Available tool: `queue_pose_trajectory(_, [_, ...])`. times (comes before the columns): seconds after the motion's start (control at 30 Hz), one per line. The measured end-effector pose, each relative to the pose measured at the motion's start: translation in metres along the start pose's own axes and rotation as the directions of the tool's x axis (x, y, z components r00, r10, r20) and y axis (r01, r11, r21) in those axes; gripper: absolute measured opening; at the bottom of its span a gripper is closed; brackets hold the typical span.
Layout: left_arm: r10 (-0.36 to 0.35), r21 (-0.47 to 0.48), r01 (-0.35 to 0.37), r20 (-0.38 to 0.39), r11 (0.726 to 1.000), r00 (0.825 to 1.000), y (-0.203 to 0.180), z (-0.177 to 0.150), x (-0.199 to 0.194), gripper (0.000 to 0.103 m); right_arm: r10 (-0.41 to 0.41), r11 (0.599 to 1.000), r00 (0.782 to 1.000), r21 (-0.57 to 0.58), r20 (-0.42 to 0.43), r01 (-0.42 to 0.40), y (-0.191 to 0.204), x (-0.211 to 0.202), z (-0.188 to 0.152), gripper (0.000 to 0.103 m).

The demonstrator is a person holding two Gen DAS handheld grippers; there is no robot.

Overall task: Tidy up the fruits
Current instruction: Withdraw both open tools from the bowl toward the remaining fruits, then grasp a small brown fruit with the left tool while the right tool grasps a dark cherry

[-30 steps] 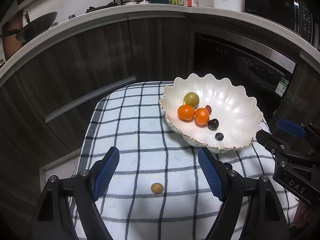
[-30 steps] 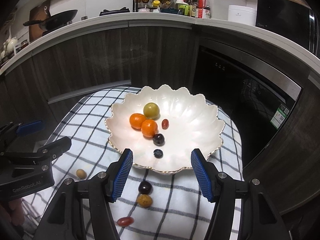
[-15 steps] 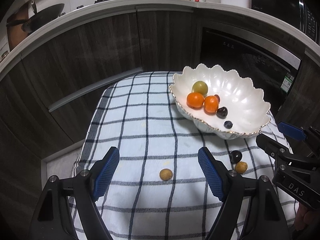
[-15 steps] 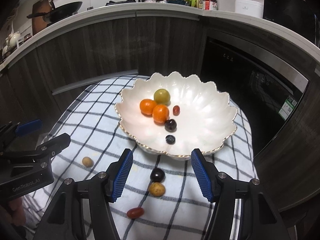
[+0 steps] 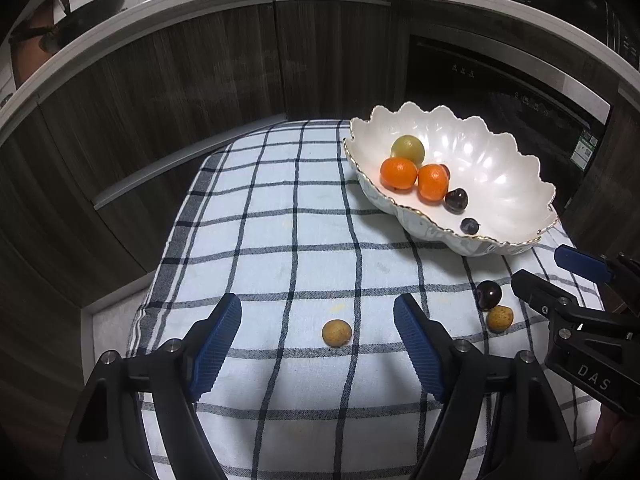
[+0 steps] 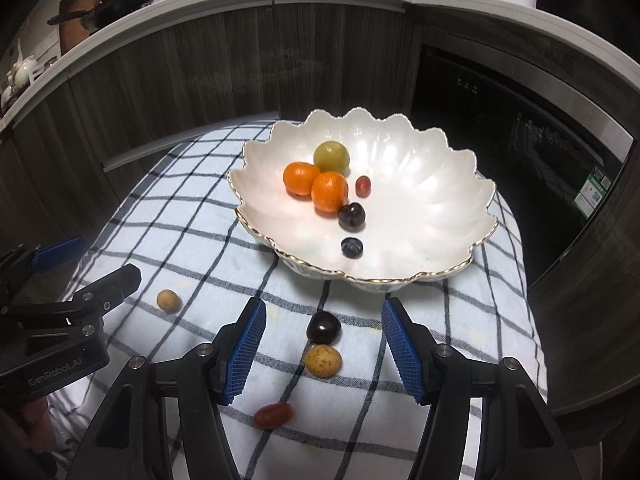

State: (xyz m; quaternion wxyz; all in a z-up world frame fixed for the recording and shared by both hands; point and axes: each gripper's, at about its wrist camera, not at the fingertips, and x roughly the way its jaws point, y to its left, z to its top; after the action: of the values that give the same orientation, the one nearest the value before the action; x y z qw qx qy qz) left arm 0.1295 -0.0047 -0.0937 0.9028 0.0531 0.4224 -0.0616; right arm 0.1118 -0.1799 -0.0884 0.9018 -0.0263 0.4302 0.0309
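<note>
On the checked cloth [image 5: 280, 240], left tongs [image 5: 318, 340] gape around a longan [image 5: 337, 333]; right tongs [image 6: 322, 346] gape around a dark grape [image 6: 323, 327].

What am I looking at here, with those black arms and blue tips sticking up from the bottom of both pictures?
Those are two hand-held grabbing tools, one in each of a person's hands, each with a camera looking along its own blue-padded fingers. One picture is from the left gripper, the other from the right gripper. Both stand open and hold nothing; the left one's fingers have just been closing a little. On the checked cloth stands a white scalloped bowl already holding several fruits. Four fruits lie loose on the cloth: a tan one before the left gripper, and a dark one, a speckled yellow one and a red one before the right.
</note>
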Motion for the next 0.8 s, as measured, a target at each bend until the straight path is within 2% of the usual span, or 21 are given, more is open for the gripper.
queue_pose_trajectory(0.4, [-0.015,-0.012,0.014,-0.051,1.0,0.999,-0.002,-0.008,0.028,0.066,0.017,1.0,0.998,0.008,-0.067,-0.016,-0.002,0.03,-0.004,0.061])
queue_pose_trajectory(0.8, [-0.029,-0.023,0.027,-0.095,0.999,0.995,-0.006,-0.016,0.051,0.055,0.03,0.999,0.989,0.022,-0.145,-0.027,-0.004,0.057,-0.007,0.051])
